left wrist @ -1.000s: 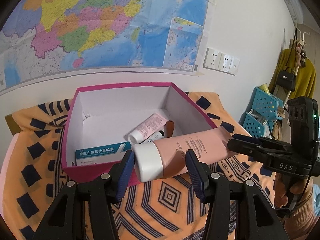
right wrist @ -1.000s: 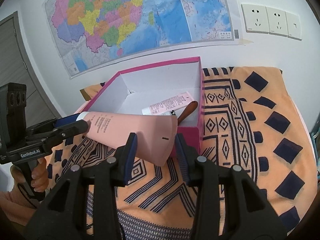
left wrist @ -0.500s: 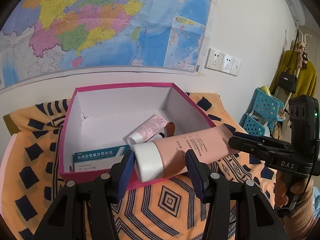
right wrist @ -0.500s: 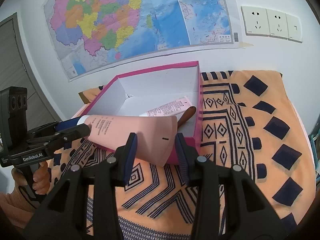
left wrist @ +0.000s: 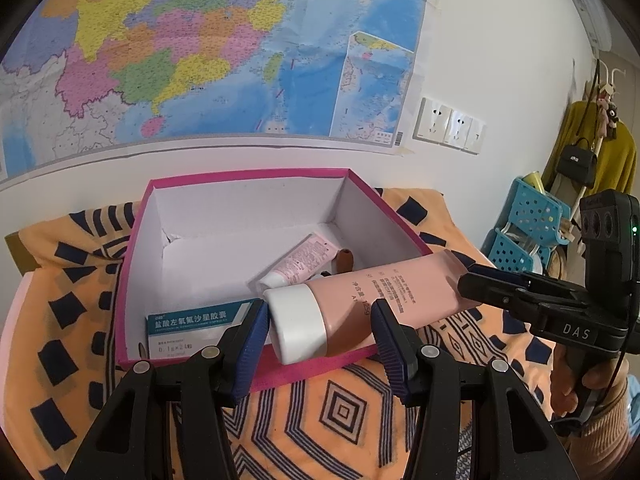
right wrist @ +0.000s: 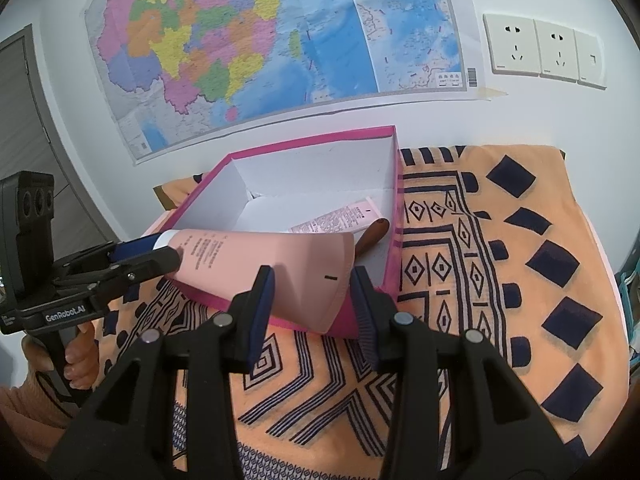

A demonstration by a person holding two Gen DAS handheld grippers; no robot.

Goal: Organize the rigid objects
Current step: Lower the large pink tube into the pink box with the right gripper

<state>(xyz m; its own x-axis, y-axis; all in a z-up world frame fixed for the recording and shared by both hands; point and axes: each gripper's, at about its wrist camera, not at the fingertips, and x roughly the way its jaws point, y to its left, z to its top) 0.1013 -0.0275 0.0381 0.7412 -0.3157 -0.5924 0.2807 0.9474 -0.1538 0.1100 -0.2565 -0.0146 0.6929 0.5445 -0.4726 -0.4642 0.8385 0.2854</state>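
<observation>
A large pink tube (left wrist: 380, 296) with a white cap (left wrist: 296, 324) hangs level over the front right corner of the pink box (left wrist: 248, 176). My left gripper (left wrist: 318, 332) is shut on its cap end. My right gripper (right wrist: 312, 300) is shut on its flat crimped end (right wrist: 320, 276); the left wrist view shows that gripper (left wrist: 476, 284) clamped there. Inside the box lie a teal and white medicine carton (left wrist: 192, 324), a small pink tube (left wrist: 304, 260) and a brown object (left wrist: 345, 260), partly hidden by the big tube.
The box sits on an orange patterned cloth (right wrist: 500, 264) against a white wall with a map (left wrist: 200, 60) and sockets (right wrist: 544, 50). Blue baskets (left wrist: 528, 216) and a rack with a yellow garment and black bag (left wrist: 576, 156) stand at the right. A person's hand (right wrist: 80, 356) holds each gripper.
Both grippers keep their hold on the pink tube. The box sits a little lower in the right wrist view; otherwise nothing has visibly moved.
</observation>
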